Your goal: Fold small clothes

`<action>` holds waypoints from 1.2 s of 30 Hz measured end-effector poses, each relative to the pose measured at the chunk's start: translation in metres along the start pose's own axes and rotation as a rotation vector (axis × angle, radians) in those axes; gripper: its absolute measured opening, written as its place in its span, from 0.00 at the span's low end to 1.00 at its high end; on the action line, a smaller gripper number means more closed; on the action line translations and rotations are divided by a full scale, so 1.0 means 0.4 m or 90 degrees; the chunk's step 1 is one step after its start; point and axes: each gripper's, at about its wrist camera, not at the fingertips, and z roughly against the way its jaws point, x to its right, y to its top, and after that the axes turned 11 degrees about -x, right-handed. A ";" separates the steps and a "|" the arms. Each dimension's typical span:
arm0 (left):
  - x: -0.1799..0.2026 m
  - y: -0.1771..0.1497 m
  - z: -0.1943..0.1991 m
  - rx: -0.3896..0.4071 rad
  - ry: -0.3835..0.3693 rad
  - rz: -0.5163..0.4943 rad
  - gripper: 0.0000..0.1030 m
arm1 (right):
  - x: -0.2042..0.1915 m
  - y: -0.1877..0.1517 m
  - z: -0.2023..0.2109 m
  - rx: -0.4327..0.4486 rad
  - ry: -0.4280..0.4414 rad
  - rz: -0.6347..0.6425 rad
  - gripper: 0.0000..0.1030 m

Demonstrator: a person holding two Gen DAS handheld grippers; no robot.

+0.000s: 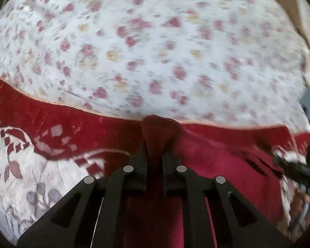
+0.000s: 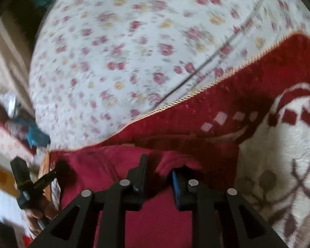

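Left wrist view: our left gripper (image 1: 155,155) is clenched on a bunched fold of the red garment (image 1: 217,161), which pokes up past the fingertips and spreads off to the right of the fingers. Beyond the fingers lies the floral sheet (image 1: 150,47); under and left of them, the red-and-cream blanket (image 1: 31,165). Right wrist view: our right gripper (image 2: 158,171) has the same red garment (image 2: 105,165) between its fingers, but we cannot tell if the jaws are pinching it. Floral sheet (image 2: 117,62) ahead, blanket (image 2: 279,144) right of the fingers, left gripper (image 2: 31,181) far left, blurred.
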 end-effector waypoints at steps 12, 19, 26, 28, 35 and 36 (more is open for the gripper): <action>-0.037 -0.041 0.023 -0.040 0.002 -0.048 0.42 | -0.091 -0.018 0.117 0.068 -0.098 0.151 0.52; -0.030 -0.140 -0.029 -0.107 0.028 -0.073 0.42 | -0.084 0.018 -0.105 -0.032 -0.199 0.147 0.52; -0.106 -0.161 0.005 -0.106 -0.036 -0.009 0.43 | -0.066 -0.009 -0.033 -0.012 -0.172 0.126 0.51; -0.122 -0.180 0.041 -0.090 -0.053 -0.012 0.43 | -0.079 -0.055 0.026 -0.004 -0.169 0.153 0.52; -0.161 -0.277 0.096 -0.097 -0.135 0.017 0.56 | -0.058 -0.211 0.121 -0.013 -0.163 0.198 0.53; -0.155 -0.282 0.092 -0.101 -0.149 0.021 0.56 | -0.051 -0.226 0.121 -0.015 -0.166 0.197 0.53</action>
